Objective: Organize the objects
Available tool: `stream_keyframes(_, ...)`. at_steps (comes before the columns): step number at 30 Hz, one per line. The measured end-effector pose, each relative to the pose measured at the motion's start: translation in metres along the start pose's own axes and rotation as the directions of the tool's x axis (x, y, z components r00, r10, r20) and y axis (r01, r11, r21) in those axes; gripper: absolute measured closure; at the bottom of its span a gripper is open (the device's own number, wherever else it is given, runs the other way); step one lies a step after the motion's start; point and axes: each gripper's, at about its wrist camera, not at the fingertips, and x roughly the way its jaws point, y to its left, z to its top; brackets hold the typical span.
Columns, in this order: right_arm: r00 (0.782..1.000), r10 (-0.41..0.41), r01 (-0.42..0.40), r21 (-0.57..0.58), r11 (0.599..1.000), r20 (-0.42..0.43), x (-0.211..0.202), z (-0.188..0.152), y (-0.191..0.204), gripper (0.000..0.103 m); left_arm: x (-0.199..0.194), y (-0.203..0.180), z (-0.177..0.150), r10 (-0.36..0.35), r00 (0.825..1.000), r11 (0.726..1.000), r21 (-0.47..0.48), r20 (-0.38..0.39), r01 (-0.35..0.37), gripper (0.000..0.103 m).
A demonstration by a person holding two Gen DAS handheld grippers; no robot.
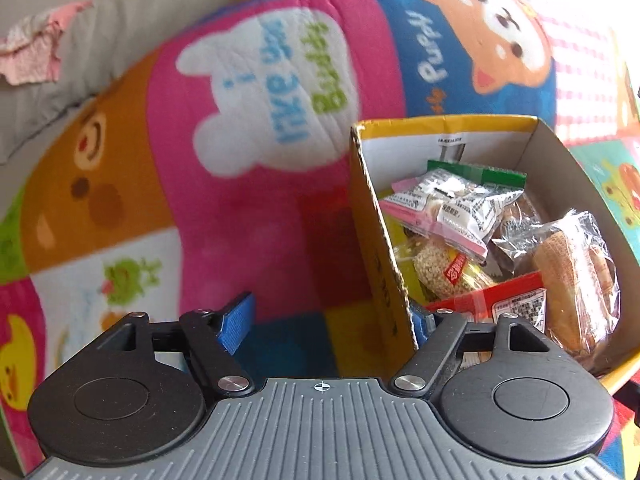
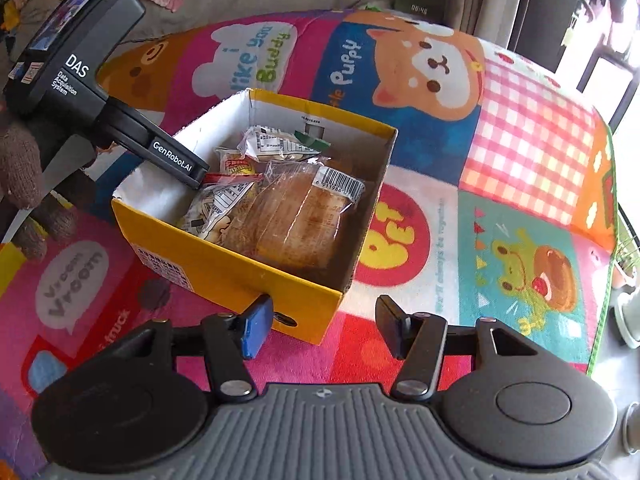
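A yellow cardboard box (image 2: 240, 280) with white inner walls sits on the cartoon blanket. It holds wrapped snacks: a bread pack (image 2: 296, 224), black-and-white printed packets (image 1: 452, 200), a sesame bar (image 1: 436, 268) and a red packet (image 1: 500, 300). My left gripper (image 1: 332, 322) is open and straddles the box's left wall (image 1: 380, 260), one blue pad outside and the other inside, neither pressing on it. In the right wrist view its tip (image 2: 198, 178) dips over that wall. My right gripper (image 2: 324, 326) is open at the box's near corner, with nothing held.
The blanket (image 2: 500, 200) covers a table whose green-trimmed edge (image 2: 604, 280) drops off at the right. A grey sofa (image 1: 100, 40) with pink cloth (image 1: 32, 52) lies behind. A brown knitted glove (image 2: 20, 164) holds the left gripper's handle.
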Motion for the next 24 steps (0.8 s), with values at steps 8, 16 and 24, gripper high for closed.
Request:
stream_keyframes(8, 0.978, -0.201, 0.206, 0.125, 0.97, -0.053, 0.007, 0.006, -0.017, 0.043, -0.066, 0.019, -0.018, 0.04, 0.975, 0.993, -0.114, 0.218, -0.015, 0.028)
stream_keyframes(16, 0.996, -0.023, 0.047, 0.287, 0.957, -0.086, -0.03, -0.079, -0.028, 0.02, -0.14, -0.013, -0.131, 0.06, 0.952, 0.983, -0.185, 0.3, -0.004, 0.029)
stream_keyframes(24, 0.995, 0.04, -0.022, 0.194, 0.981, -0.088, -0.05, -0.147, -0.001, 0.003, -0.138, -0.076, -0.246, 0.046, 0.985, 0.987, -0.159, 0.166, -0.019, 0.029)
